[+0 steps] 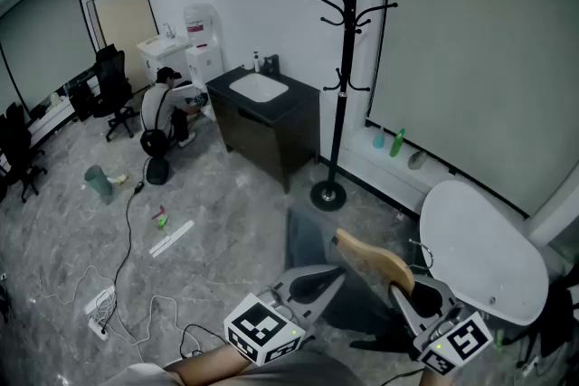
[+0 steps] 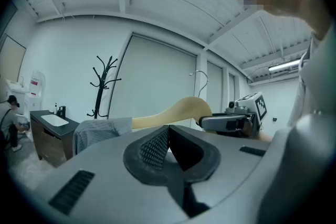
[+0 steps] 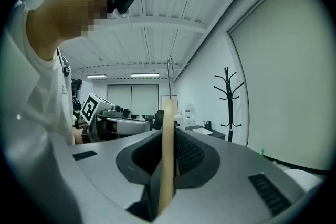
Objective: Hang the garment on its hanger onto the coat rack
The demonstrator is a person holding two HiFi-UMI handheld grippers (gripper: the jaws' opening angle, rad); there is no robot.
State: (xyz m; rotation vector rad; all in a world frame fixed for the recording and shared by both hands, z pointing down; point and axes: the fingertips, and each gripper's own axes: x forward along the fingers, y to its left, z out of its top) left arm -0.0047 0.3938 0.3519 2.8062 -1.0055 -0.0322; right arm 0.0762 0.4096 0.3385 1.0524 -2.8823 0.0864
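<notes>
The black coat rack [image 1: 346, 59] stands on the floor by the far wall, beyond both grippers; it also shows as the coat rack [image 2: 105, 86] and the coat rack [image 3: 229, 97]. A wooden hanger [image 1: 375, 259] carries a grey garment [image 1: 312, 271] that droops to its left. My right gripper [image 1: 404, 291] is shut on the hanger [image 3: 167, 155], whose metal hook [image 3: 169, 68] points up. My left gripper [image 1: 327, 282] sits close beside the garment [image 2: 100, 131], jaws shut together, with no cloth showing between them in the left gripper view [image 2: 168, 131].
A black cabinet with a white sink [image 1: 267, 117] stands left of the rack. A white round table [image 1: 484, 253] is at my right. A person [image 1: 167, 108] crouches at the far left, near office chairs [image 1: 110, 86]. Cables [image 1: 118, 303] lie on the floor.
</notes>
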